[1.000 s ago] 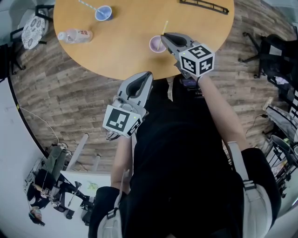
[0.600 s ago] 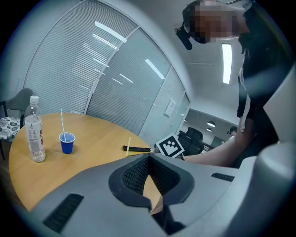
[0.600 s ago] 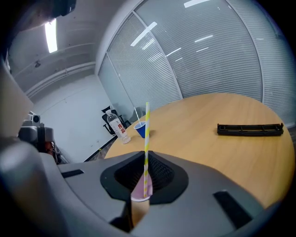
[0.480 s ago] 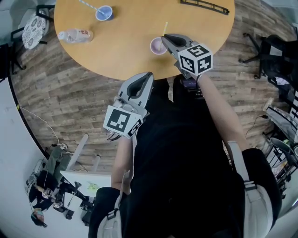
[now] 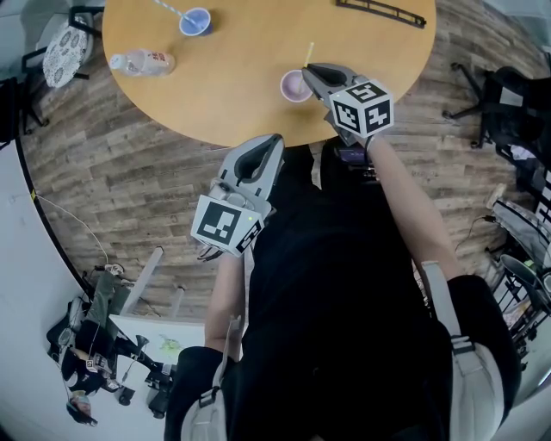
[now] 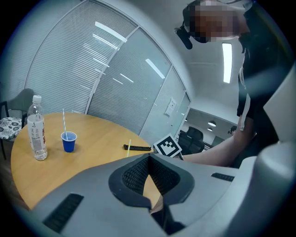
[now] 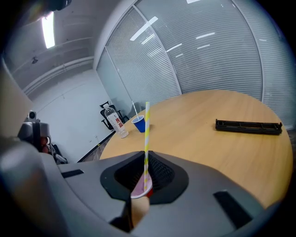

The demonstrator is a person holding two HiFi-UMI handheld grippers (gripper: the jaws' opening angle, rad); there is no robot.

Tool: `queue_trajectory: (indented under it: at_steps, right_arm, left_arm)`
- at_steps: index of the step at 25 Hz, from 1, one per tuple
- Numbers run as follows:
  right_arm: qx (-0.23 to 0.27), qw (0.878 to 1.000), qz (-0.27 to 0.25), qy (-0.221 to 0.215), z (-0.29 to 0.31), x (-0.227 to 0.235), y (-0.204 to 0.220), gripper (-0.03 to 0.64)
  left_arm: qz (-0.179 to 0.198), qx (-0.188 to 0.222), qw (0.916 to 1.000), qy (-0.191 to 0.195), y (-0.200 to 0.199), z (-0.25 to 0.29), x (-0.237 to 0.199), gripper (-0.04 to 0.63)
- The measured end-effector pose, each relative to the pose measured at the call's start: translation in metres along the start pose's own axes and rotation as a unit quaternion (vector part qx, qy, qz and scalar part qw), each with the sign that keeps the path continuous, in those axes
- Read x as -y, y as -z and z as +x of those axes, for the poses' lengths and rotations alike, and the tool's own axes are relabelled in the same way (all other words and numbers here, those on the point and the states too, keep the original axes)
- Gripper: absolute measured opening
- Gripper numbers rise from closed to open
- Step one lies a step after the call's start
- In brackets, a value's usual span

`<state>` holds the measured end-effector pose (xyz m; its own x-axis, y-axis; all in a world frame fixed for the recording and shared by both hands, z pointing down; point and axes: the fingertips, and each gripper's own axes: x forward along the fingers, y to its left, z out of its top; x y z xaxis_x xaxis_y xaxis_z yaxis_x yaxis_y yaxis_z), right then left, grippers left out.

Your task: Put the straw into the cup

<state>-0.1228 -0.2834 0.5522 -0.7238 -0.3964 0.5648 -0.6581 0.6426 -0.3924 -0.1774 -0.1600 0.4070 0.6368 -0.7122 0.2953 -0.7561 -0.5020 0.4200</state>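
my right gripper [image 7: 145, 155] has its jaws closed on the yellow-striped straw [image 7: 147, 125]. the straw stands upright, and its lower end reaches down into the mouth of the pink cup [image 5: 294, 84]. i can see that cup through the opening behind the jaw tips, directly below them. the cup sits on the tabletop [image 5: 241, 77] close to its near edge, with the gripper tips right at its rim on the right side.

my left gripper [image 6: 149, 156] has its jaws pressed together with nothing between them. it hangs just short of the tabletop's near edge, over the wood floor [image 5: 129, 172].

toward the far left edge of the tabletop stands a blue cup [image 5: 195, 21] with a second straw [image 6: 64, 121] in it. a clear water bottle [image 6: 36, 129] stands upright near the left edge, beside the blue cup but not touching it. a black bar [image 5: 383, 12] lies by the far right edge.
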Motion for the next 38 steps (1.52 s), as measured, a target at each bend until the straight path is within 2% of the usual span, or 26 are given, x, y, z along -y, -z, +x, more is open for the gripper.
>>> queue_trajectory:
  at_steps: [19,27,33,35,38]
  right_arm:
    - [-0.006,1.000,0.010,0.004,0.001,0.003,0.001,0.035]
    - [0.018,1.000,0.018,-0.017,-0.027,0.005,-0.008,0.035]
    - [0.039,0.998,0.000,-0.048,-0.064,-0.002,-0.017,0.035]
    - [0.047,0.997,-0.008,-0.056,-0.077,-0.004,-0.018,0.035]
    - [0.061,0.995,-0.025,-0.072,-0.101,-0.010,-0.022,0.034]
  left_arm:
    - [0.003,0.009,0.9999,-0.010,-0.004,-0.002,0.003,0.012]
    - [0.012,0.011,0.9998,-0.015,-0.004,0.002,0.010,0.012]
    - [0.023,0.012,0.9996,-0.015,-0.009,0.012,0.027,0.012]
    - [0.018,0.013,0.9997,-0.011,-0.010,0.018,0.035,0.012]
    - [-0.018,0.028,0.9994,-0.007,-0.017,0.025,0.047,0.012]
